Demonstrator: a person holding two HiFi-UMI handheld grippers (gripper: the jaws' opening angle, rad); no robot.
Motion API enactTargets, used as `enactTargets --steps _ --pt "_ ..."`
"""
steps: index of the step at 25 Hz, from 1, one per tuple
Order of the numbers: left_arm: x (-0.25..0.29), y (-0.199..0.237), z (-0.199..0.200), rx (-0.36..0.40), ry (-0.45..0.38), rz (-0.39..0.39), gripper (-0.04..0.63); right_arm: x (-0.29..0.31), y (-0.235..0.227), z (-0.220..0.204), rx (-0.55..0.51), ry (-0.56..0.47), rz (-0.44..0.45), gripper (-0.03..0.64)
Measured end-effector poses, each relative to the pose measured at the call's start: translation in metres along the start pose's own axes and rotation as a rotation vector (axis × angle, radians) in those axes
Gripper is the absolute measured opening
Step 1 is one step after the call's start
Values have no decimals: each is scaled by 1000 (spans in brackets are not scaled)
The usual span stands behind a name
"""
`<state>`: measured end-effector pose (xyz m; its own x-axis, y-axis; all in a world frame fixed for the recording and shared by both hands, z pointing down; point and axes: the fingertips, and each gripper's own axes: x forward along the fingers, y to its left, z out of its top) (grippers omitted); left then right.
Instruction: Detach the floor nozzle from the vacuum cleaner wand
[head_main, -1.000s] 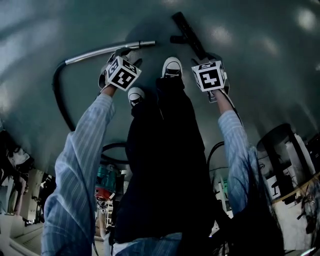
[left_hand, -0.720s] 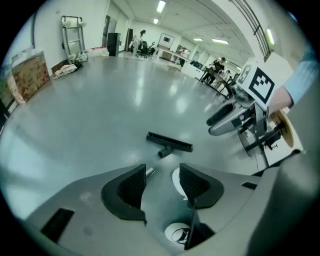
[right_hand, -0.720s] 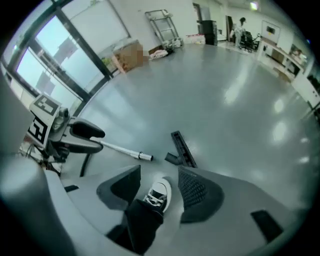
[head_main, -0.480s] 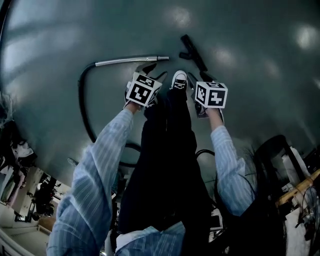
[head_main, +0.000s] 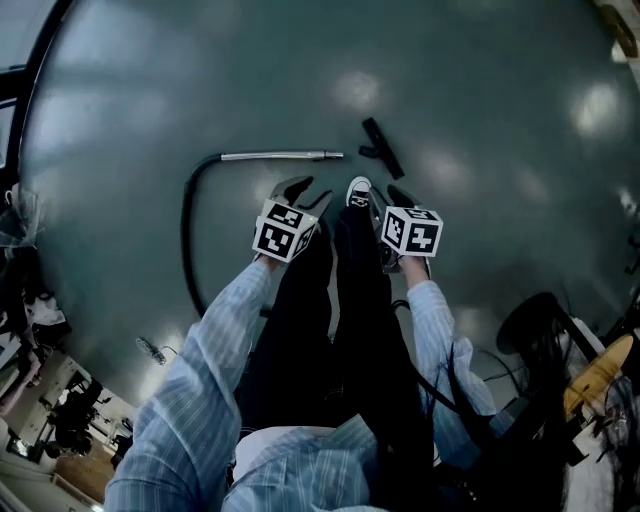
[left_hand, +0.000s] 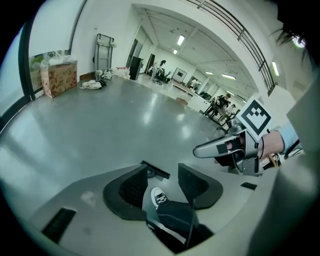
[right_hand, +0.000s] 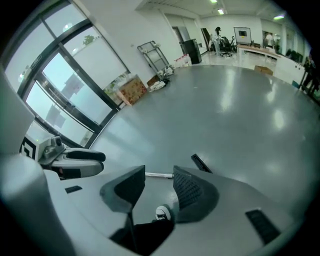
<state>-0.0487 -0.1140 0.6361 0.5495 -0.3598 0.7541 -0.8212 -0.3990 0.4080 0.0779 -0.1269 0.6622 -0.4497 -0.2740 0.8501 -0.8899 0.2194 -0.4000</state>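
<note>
The silver wand (head_main: 280, 155) lies on the grey floor with its black hose (head_main: 187, 230) curving back toward me. The black floor nozzle (head_main: 380, 148) lies apart from the wand's tip, a gap of bare floor between them. It also shows as the nozzle (left_hand: 155, 170) and nozzle (right_hand: 201, 163), with the wand's tip (right_hand: 159, 175) beside it. My left gripper (head_main: 305, 193) and right gripper (head_main: 392, 200) hang high above the floor over my shoes. Both pairs of jaws are closing with nothing between them. My left gripper (left_hand: 162, 180) and right gripper (right_hand: 159, 185) hold nothing.
My legs and a white-toed shoe (head_main: 358, 190) stand just below the grippers. A dark round stool (head_main: 540, 320) and cables sit at the right. A cardboard box (right_hand: 132, 89) and a metal trolley (right_hand: 155, 57) stand by the far windows.
Both grippers have risen well away from the floor, off the wand and the nozzle. Wand and nozzle lie separate on the floor and look farther off.
</note>
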Motion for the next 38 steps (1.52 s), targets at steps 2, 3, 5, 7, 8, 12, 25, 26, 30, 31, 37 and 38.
enactTargets --steps 2,3,5,7,8,12,25,26,30,31,37,38 --pt "-25 -7 8 12 -34 14 181 -22 16 7 24 -31 5 171" --pt "-37 -10 13 20 -53 23 165 -33 24 11 31 -47 7 162" --pt "-64 -19 20 15 -91 35 122 -55 41 12 47 -65 17 144" --pt "-94 -33 26 -25 -143 27 84 -79 62 7 61 -72 38 124" --pt "-109 -40 29 -52 -172 18 70 -91 73 5 62 -76 49 112" --pt "-163 -51 44 -115 -257 11 44 -128 121 16 4 -111 82 65" --pt "-257 -105 26 -111 -381 -75 15 -212 203 -1 -69 -202 111 42" --pt "-262 -107 20 -125 -384 -81 15 -215 209 -5 -84 -199 113 42" --pt "-274 -113 5 -163 -402 -91 15 -231 219 -12 -173 -190 91 41" --pt "-276 -116 4 -159 -405 -87 15 -237 220 -13 -185 -194 91 41" --pt "-289 -148 17 -111 -447 -58 15 -268 212 -16 -214 -221 109 42" --pt "-291 -155 20 -106 -456 -54 15 -273 209 -17 -217 -224 114 42"
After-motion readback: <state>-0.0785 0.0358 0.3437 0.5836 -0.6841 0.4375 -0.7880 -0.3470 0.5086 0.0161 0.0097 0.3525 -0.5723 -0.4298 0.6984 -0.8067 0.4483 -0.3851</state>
